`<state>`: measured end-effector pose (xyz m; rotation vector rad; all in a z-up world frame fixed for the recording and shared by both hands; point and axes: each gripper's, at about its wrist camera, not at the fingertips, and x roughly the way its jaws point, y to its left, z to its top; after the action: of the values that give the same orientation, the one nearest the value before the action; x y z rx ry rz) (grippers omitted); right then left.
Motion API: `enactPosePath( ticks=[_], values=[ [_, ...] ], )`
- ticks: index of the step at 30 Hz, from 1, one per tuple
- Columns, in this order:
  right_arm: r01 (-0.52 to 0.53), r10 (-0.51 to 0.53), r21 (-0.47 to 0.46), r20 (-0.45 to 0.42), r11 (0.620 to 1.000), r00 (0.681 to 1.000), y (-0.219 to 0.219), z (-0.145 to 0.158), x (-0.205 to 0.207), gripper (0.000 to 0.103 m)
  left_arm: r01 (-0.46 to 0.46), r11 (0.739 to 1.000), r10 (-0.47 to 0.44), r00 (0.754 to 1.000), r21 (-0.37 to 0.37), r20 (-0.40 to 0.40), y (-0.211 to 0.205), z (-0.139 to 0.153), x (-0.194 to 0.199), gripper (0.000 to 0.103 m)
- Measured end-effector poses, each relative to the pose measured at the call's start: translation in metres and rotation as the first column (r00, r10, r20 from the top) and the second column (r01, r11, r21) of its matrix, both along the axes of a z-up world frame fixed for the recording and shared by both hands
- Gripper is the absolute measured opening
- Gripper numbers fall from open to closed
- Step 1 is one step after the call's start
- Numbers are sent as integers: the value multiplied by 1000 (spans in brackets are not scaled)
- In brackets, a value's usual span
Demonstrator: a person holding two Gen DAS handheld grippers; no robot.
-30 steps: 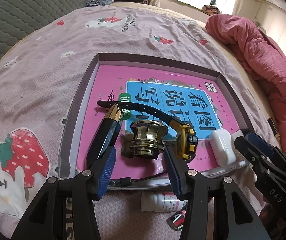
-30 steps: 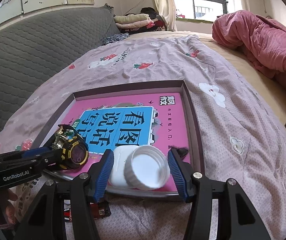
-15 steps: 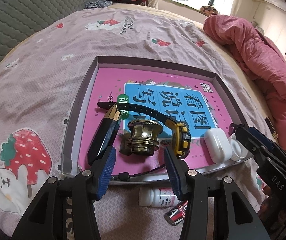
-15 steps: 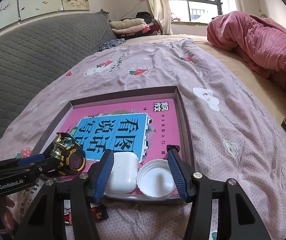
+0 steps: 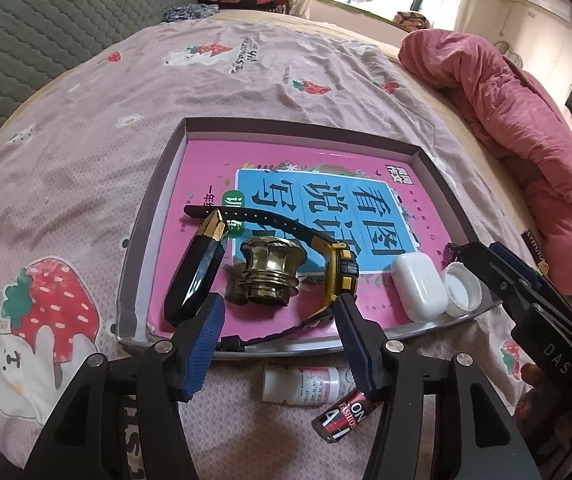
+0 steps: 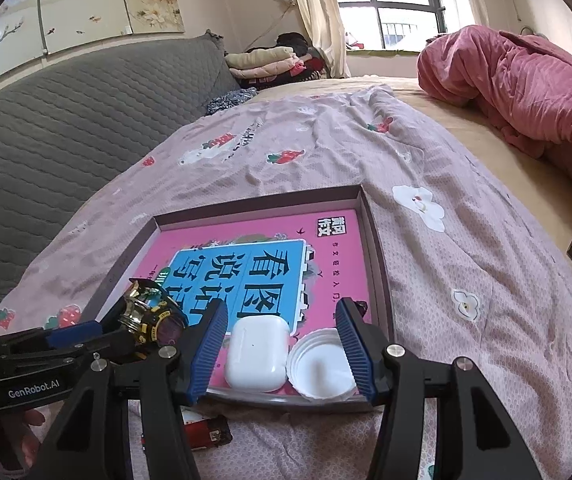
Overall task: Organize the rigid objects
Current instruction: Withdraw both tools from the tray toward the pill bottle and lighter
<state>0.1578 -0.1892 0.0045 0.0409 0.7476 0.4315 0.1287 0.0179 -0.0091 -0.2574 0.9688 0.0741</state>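
Most of the sorting looks done: in the left wrist view, the shallow tray [image 5: 158, 216] in the middle of the frame carries a pink book [image 5: 325, 184], and along its lower edge sit a black-and-gold bottle [image 5: 196, 280], a brass knob [image 5: 272, 266], a yellow-and-black watch [image 5: 339, 276], a white earbud case [image 5: 419, 286] and a white cap [image 5: 463, 288]. The case and cap lie side by side, touching or nearly so, at the tray's lower right corner. Judging from the bedsheet [image 5: 86, 140] below the tray, two things are left outside: a small white pill bottle [image 5: 301, 384] and a red-and-black lighter [image 5: 343, 412], both lying just beside the tray's near rim at the bottom centre. The left gripper [image 5: 278, 344] is spread wide and empty above them; the right gripper [image 6: 282, 352] is likewise spread and holds nothing, framing the case and cap.
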Motion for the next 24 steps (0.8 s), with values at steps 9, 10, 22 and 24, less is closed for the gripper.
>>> enactPosePath(
  ticks=[9, 10, 22, 24],
  values=[
    [-32, 32, -7, 16, 999, 999, 4, 4, -4, 56, -20, 1000, 20, 1000, 5, -16, 3, 1, -6, 59],
    [-35, 35, -6, 18, 999, 999, 4, 5, -5, 56, -18, 1000, 18, 1000, 8, -18, 2, 1, -7, 59],
    [-80, 80, -9, 34, 997, 996, 4, 12, -18, 56, 24, 999, -23, 999, 36, -22, -14, 3, -17, 59],
    [-89, 89, -12, 37, 996, 995, 5, 12, -21, 56, 30, 999, -29, 999, 39, -26, -16, 3, -18, 59]
  ],
)
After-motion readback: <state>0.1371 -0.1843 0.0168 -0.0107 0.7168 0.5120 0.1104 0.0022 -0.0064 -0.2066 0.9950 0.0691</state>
